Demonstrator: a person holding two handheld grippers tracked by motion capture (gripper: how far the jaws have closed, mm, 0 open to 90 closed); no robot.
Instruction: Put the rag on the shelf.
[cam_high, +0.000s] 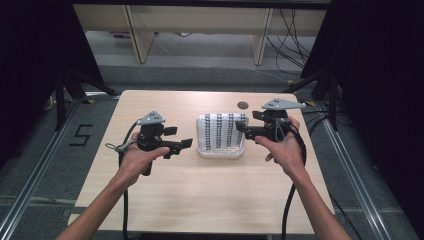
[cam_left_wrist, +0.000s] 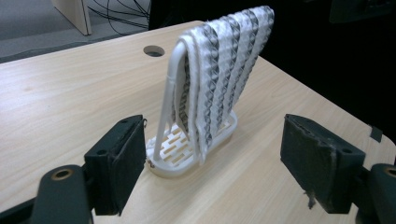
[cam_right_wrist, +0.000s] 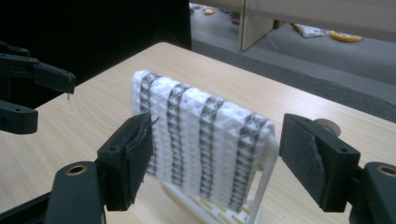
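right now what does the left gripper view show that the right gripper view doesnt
Left gripper view: the white rack end-on, with its slotted base and upright hoop exposed, and the round cable hole in the table beyond.

Right gripper view: the broad striped face of the towel, and the left gripper off to one side with open jaws.

Both: the grey-and-white towel draped over the rack, the wooden table, and each view's own black jaws spread wide, apart from the towel.

Overhead and opposing gripper views share the towel rack (cam_high: 220, 136).
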